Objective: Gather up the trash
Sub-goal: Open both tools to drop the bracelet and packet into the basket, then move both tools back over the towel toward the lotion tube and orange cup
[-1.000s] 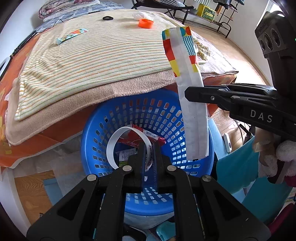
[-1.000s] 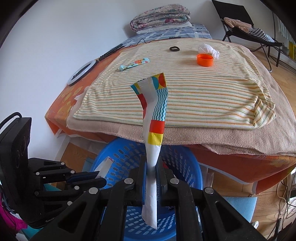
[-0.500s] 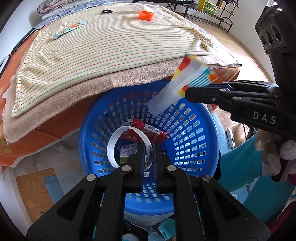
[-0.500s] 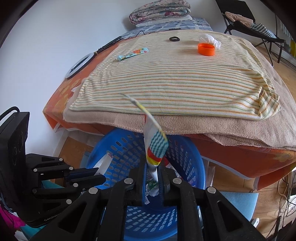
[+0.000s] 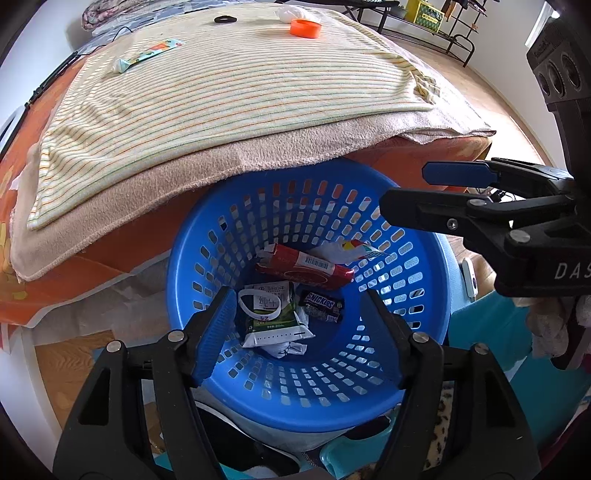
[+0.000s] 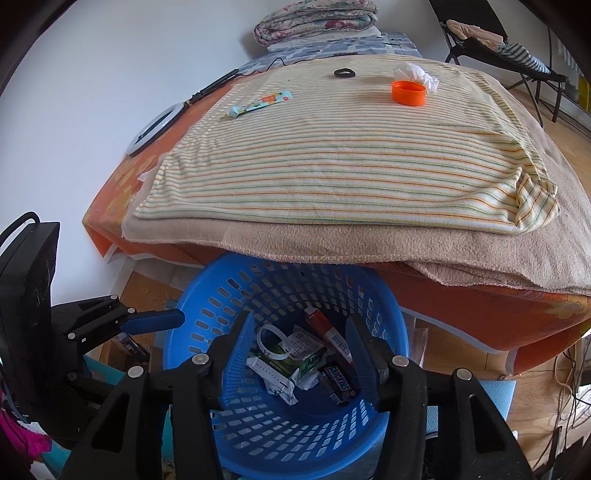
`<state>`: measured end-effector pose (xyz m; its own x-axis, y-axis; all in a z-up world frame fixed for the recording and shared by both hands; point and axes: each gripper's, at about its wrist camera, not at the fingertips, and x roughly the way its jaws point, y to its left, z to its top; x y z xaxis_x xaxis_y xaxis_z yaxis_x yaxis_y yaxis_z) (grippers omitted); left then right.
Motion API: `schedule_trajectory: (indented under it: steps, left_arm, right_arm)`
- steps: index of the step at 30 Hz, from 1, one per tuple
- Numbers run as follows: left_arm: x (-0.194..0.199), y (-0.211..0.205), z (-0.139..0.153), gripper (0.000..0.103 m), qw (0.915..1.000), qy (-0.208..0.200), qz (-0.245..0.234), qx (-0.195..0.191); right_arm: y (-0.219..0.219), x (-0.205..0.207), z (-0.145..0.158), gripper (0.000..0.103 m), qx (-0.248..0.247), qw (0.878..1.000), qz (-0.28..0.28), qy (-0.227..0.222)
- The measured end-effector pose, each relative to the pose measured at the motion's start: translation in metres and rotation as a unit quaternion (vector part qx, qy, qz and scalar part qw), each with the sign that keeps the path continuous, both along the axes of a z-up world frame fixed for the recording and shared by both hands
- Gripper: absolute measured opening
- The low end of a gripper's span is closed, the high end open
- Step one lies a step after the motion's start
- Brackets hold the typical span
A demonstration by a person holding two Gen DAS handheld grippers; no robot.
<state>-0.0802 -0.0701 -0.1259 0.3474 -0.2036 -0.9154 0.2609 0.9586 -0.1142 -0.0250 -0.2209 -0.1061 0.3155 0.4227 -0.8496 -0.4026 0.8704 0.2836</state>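
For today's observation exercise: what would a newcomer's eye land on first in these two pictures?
First, the bright blue basket on the floor by the bed, with wrappers in it. Both grippers, left and right, hover above it, jaws opening, nothing between them. Farther back, an orange cap sits on the striped blanket.

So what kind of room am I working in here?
Most likely a bedroom in a home. A bed covered by a striped sheet fills the view, folded quilts are stacked at its far end, and a blue laundry-style basket sits on the wood floor beside it.
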Motion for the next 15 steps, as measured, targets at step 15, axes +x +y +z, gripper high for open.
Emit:
schedule_trajectory:
  steps: [15]
  left_arm:
    - [0.0019,-0.0006,-0.0015,0.080,1.0000,0.004,0.001,0.007]
  right_arm:
    - [0.0007,0.0029,0.0021,0.092,-0.017,1.000,-0.012,-0.004]
